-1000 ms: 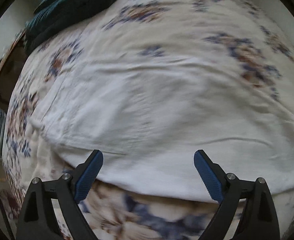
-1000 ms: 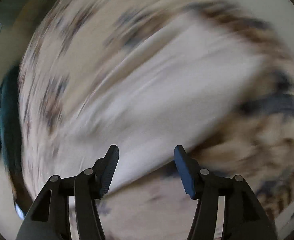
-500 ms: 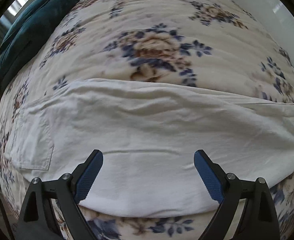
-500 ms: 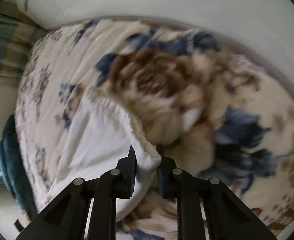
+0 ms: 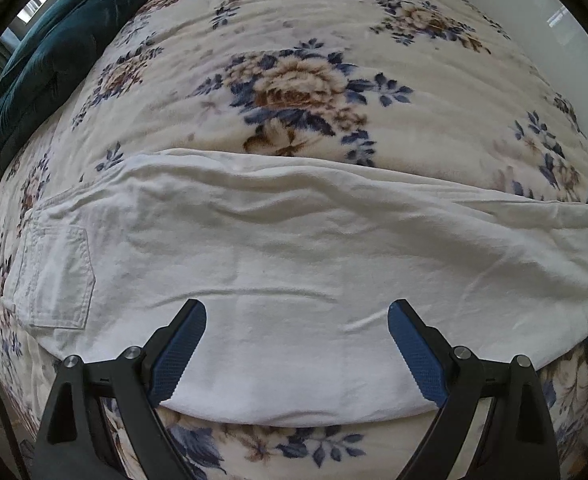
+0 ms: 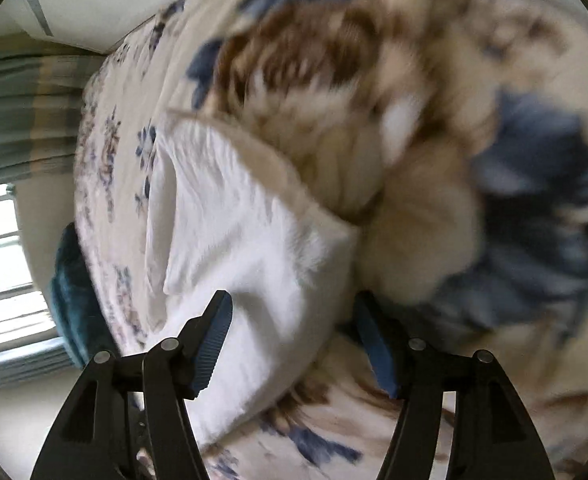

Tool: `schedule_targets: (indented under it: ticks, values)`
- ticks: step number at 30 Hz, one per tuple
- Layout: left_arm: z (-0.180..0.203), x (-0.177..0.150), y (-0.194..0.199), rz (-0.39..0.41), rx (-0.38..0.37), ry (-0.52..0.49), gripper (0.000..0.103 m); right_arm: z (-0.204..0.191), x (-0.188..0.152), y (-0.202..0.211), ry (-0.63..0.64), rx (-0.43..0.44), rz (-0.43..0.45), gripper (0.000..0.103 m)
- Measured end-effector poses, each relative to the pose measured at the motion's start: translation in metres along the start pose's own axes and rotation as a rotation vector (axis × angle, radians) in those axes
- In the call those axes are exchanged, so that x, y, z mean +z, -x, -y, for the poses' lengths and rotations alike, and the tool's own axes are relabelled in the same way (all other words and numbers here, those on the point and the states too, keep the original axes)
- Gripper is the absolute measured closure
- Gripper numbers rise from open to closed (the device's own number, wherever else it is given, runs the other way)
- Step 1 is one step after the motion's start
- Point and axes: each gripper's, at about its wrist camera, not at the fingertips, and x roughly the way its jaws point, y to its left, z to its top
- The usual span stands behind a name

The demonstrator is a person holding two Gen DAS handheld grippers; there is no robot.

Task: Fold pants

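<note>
L gripper [image 5: 297, 345] jaws wide apart, nothing clamped, white pants [image 5: 294, 256] spread flat under & ahead. R gripper [image 6: 291, 338] jaws opening, pants end [image 6: 253, 264] loose between them, pads not pressing. Floral blanket [image 5: 294, 92] beyond, teal pillow [image 5: 61, 40] far left.

The right gripper [image 6: 291, 332], half a second ago clamped on the pants [image 6: 253, 248] end, has jaws opening around it.

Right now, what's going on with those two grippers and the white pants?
Left gripper open, over the pants. Right gripper opening, pants end between the jaws, not pinched. Pants flat on floral blanket. Nothing in the way.
</note>
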Motion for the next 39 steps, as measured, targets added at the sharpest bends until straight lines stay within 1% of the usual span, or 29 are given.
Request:
schedule_targets:
  ticks: [3, 4, 5, 9, 12, 14, 15, 16, 17, 18, 19, 20, 21, 22, 24, 28, 29, 30, 32, 34, 35, 36, 38, 39]
  values:
    - [-0.004, -0.001, -0.001, -0.005, 0.001, 0.014, 0.010, 0.009, 0.004, -0.010, -0.045, 0.194, 0.040, 0.031]
    - [-0.007, -0.002, -0.001, -0.007, 0.001, 0.021, 0.010, 0.010, 0.005, -0.012, -0.059, 0.283, 0.040, 0.031]
    - [-0.009, -0.003, -0.002, -0.009, 0.002, 0.028, 0.010, 0.010, 0.004, -0.014, -0.062, 0.330, 0.040, 0.031]
    - [-0.015, -0.006, -0.005, -0.021, 0.009, 0.041, 0.010, 0.008, 0.007, -0.029, -0.042, 0.263, 0.037, 0.031]
    - [-0.020, -0.008, -0.006, -0.027, 0.013, 0.042, 0.010, 0.002, 0.012, -0.028, -0.057, 0.274, 0.037, 0.029]
    - [-0.024, -0.010, -0.004, -0.026, 0.013, 0.048, 0.010, -0.011, 0.011, -0.018, -0.029, 0.354, 0.057, 0.047]
    - [-0.026, -0.010, -0.002, -0.024, 0.012, 0.052, 0.010, -0.021, 0.009, -0.015, 0.002, 0.370, 0.063, 0.061]
    - [-0.029, -0.010, -0.001, -0.023, 0.014, 0.057, 0.010, -0.027, 0.009, -0.014, 0.034, 0.342, 0.068, 0.062]
    - [-0.031, -0.011, -0.001, -0.023, 0.014, 0.059, 0.010, -0.032, 0.010, -0.019, 0.059, 0.281, 0.064, 0.062]
    - [-0.033, -0.010, 0.000, -0.025, 0.015, 0.062, 0.010, -0.032, 0.013, -0.033, 0.058, 0.160, 0.038, 0.062]
    - [-0.036, -0.010, 0.000, -0.027, 0.016, 0.066, 0.010, -0.027, 0.016, -0.041, 0.036, 0.130, 0.021, 0.064]
    - [-0.038, -0.010, 0.000, -0.029, 0.016, 0.069, 0.010, -0.019, 0.018, -0.046, -0.013, 0.132, 0.021, 0.067]
    - [-0.043, -0.010, 0.001, -0.026, 0.014, 0.076, 0.010, -0.017, 0.017, -0.044, -0.046, 0.146, 0.040, 0.071]
    - [-0.049, -0.009, 0.003, -0.022, 0.013, 0.085, 0.010, -0.019, 0.015, -0.039, -0.055, 0.143, 0.063, 0.079]
    - [-0.063, -0.007, 0.007, -0.009, 0.022, 0.107, 0.010, -0.033, 0.003, -0.026, -0.019, 0.118, 0.109, 0.090]
    - [-0.105, -0.002, 0.015, 0.013, 0.026, 0.179, 0.010, -0.086, -0.032, 0.008, 0.099, 0.074, 0.188, 0.092]
    - [-0.123, -0.001, 0.019, 0.022, 0.029, 0.209, 0.010, -0.100, -0.043, 0.016, 0.135, 0.066, 0.201, 0.093]
    - [-0.136, -0.001, 0.022, 0.029, 0.032, 0.229, 0.010, -0.125, -0.059, 0.021, 0.184, 0.050, 0.213, 0.093]
    - [-0.168, -0.003, 0.027, 0.039, 0.041, 0.282, 0.010, -0.161, -0.084, 0.024, 0.256, 0.034, 0.222, 0.093]
    - [-0.205, -0.006, 0.035, 0.051, 0.050, 0.345, 0.010, -0.202, -0.114, 0.022, 0.340, 0.015, 0.217, 0.093]
    - [-0.219, -0.009, 0.037, 0.057, 0.056, 0.366, 0.010, -0.228, -0.135, 0.014, 0.405, -0.002, 0.214, 0.093]
    - [-0.235, -0.012, 0.041, 0.063, 0.063, 0.391, 0.010, -0.241, -0.156, 0.013, 0.459, -0.020, 0.210, 0.093]
    - [-0.267, -0.021, 0.047, 0.073, 0.073, 0.443, 0.010, -0.277, -0.187, -0.012, 0.537, -0.043, 0.194, 0.093]
    - [-0.283, -0.026, 0.050, 0.078, 0.079, 0.468, 0.010, -0.299, -0.212, -0.033, 0.585, -0.057, 0.169, 0.093]
